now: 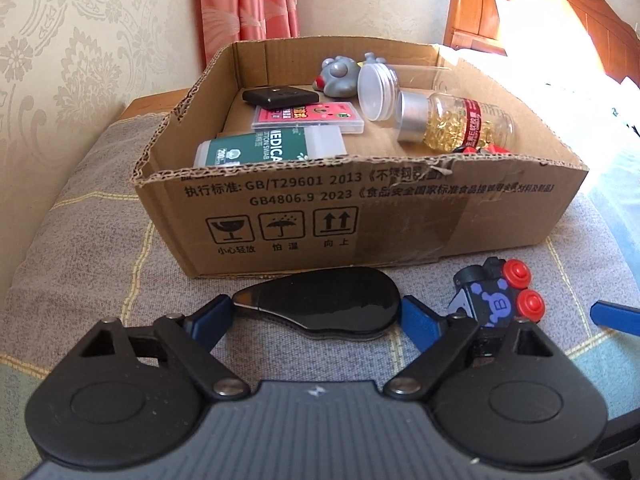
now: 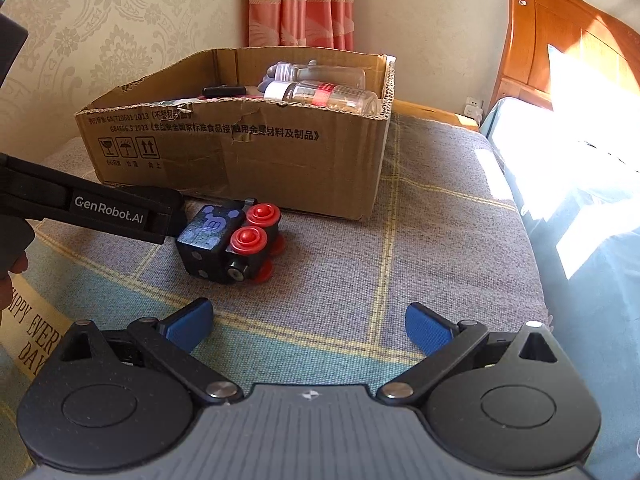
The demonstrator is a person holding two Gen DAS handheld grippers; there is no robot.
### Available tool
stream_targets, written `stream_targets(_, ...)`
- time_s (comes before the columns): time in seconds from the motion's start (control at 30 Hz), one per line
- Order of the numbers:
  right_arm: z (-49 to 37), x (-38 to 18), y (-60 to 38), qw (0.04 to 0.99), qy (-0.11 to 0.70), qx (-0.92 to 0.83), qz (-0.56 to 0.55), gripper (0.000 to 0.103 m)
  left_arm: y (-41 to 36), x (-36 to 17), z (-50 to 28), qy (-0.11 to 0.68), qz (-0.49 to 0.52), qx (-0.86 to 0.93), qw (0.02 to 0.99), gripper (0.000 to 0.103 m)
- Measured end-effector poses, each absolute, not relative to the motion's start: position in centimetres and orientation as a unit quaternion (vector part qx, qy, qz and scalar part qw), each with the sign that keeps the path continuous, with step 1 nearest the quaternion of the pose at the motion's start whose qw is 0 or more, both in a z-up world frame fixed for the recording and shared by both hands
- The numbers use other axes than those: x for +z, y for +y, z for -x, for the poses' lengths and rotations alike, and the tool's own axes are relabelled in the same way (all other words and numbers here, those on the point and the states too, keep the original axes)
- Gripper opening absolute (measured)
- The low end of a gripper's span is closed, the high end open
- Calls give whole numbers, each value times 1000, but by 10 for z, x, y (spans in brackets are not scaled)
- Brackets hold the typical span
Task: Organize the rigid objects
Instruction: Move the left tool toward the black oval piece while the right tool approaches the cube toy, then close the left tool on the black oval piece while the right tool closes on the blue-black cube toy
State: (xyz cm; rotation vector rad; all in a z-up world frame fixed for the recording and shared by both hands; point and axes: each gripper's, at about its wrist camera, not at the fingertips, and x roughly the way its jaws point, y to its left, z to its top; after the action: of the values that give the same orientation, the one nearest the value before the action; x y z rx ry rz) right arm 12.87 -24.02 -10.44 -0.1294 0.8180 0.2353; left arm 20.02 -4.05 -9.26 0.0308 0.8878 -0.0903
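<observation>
A glossy black teardrop-shaped object (image 1: 320, 308) lies on the checked cloth in front of the cardboard box (image 1: 360, 216). My left gripper (image 1: 318, 309) spans it lengthwise, and its blue pads (image 1: 218, 316) touch the narrow tip and the wide end. To its right sits a black toy block with red buttons (image 1: 496, 296), also seen as the toy block (image 2: 228, 240) in the right wrist view. My right gripper (image 2: 308, 328) hovers open over bare cloth, nearer than the block, with nothing between its fingers. A finger of the left gripper (image 2: 120, 212) reaches in from the left and hides the black object.
The box (image 2: 240, 152) holds a capsule bottle (image 1: 456, 120), a clear jar (image 1: 378, 90), a grey toy (image 1: 338, 76), a black device (image 1: 280, 98), a pink case (image 1: 308, 118) and a green swab box (image 1: 272, 148). A wooden headboard (image 2: 560, 40) and sunlit bedding lie to the right.
</observation>
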Motion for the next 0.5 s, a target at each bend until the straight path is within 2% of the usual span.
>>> stream_targets(0.5,-142,-107,-177,897,376,213,97,103,11,-93,-193,433,3,0,901,89)
